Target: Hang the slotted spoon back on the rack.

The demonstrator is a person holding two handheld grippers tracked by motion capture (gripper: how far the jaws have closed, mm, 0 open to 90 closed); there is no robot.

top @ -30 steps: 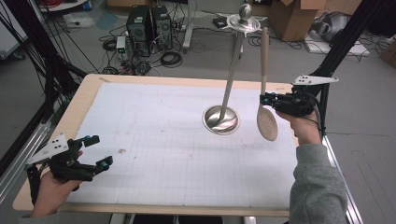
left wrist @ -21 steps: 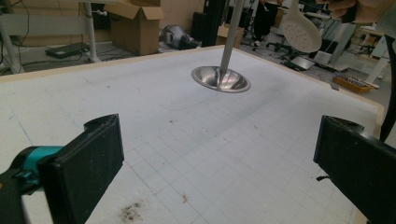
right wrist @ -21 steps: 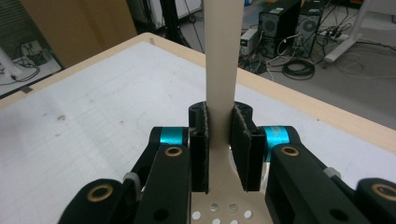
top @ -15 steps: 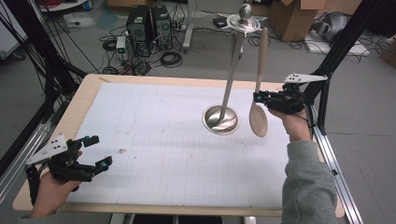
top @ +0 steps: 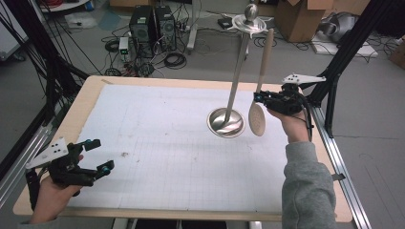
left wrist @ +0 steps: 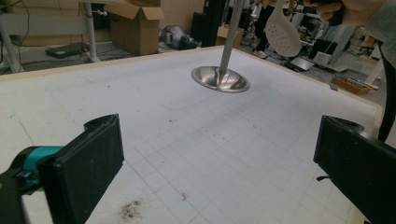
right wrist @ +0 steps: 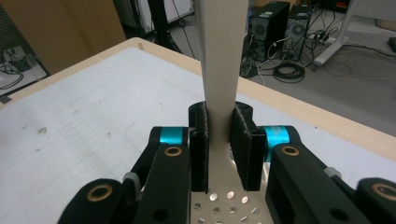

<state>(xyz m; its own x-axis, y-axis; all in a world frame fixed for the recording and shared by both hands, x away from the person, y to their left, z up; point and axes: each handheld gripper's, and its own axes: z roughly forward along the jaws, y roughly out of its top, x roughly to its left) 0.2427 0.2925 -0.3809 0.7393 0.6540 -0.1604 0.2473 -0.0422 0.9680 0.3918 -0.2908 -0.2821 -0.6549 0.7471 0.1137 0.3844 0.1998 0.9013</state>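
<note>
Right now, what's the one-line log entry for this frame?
right gripper: shut on slotted spoon, held upright beside stand | left gripper: open, nothing between jaws, near table corner

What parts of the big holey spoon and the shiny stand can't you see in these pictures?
- Slotted spoon: in the right gripper view the right gripper covers most of its perforated head, and the top edge cuts off the handle.
- Metal stand: in the left gripper view the top edge cuts off its pole, so its top is hidden.
- Stand top, high view: too small to tell whether the spoon's handle touches it.
- Left gripper: its jaws are cut by the edges in its own view.
</note>
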